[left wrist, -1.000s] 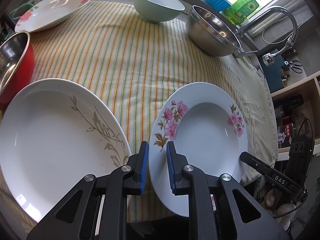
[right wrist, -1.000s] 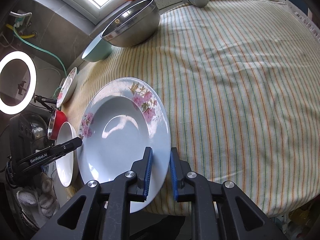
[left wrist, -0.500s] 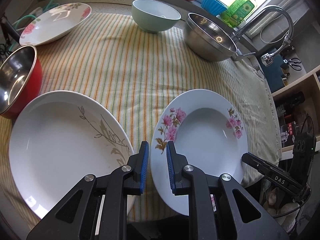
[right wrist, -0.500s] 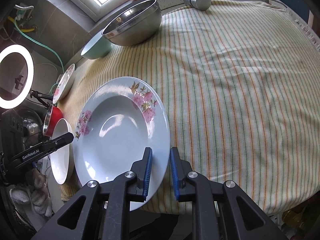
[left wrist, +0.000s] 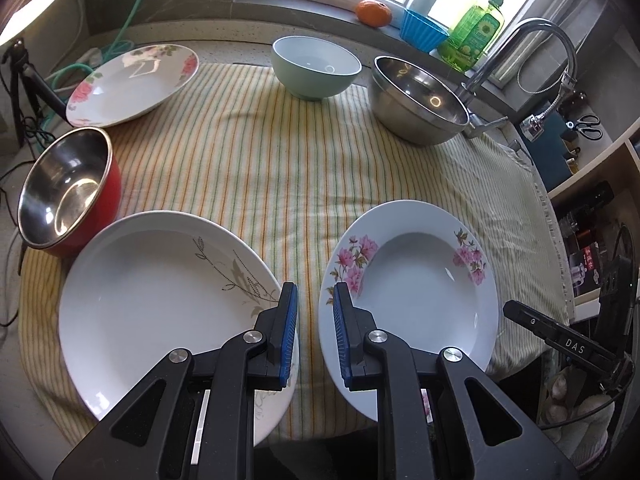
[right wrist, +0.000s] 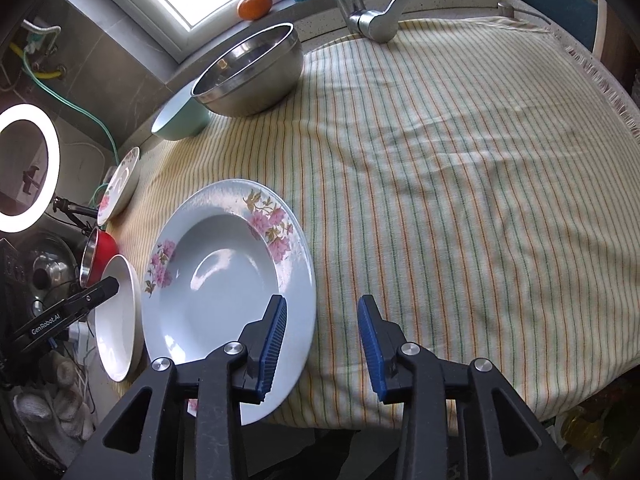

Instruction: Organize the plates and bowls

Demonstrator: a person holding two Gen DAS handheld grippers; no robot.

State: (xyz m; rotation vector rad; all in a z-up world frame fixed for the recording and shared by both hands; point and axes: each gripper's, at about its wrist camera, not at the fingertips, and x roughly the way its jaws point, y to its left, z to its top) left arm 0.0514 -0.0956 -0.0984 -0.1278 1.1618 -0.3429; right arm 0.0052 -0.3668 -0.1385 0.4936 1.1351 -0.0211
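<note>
The right gripper (right wrist: 322, 338) stands wide, its jaws bare, at the near rim of the pink-flowered plate (right wrist: 228, 276), which lies flat on the striped cloth (right wrist: 440, 184). One blue pad hangs over the plate's rim; the other is over bare cloth. The left gripper (left wrist: 312, 334) is narrow and holds nothing, poised over the strip of cloth between that plate and the leaf-patterned plate (left wrist: 160, 300) to its left.

Both near plates jut past the table's front edge, so a careless nudge from either gripper could tip one off. The rims are thin, glazed and likely slick; a shallow pinch may let a plate swing or slide out when lifted. If the flowered plate is carried across to stack on the leaf plate, the left gripper sits in the path and the two tools could knock together.

Farther back, a second flowered plate (left wrist: 132, 84) sits half off the cloth, a red pot (left wrist: 68, 196) touches the leaf plate's far rim, and a green bowl (left wrist: 316, 66) and steel bowl (left wrist: 418, 102) stand near the tap.
</note>
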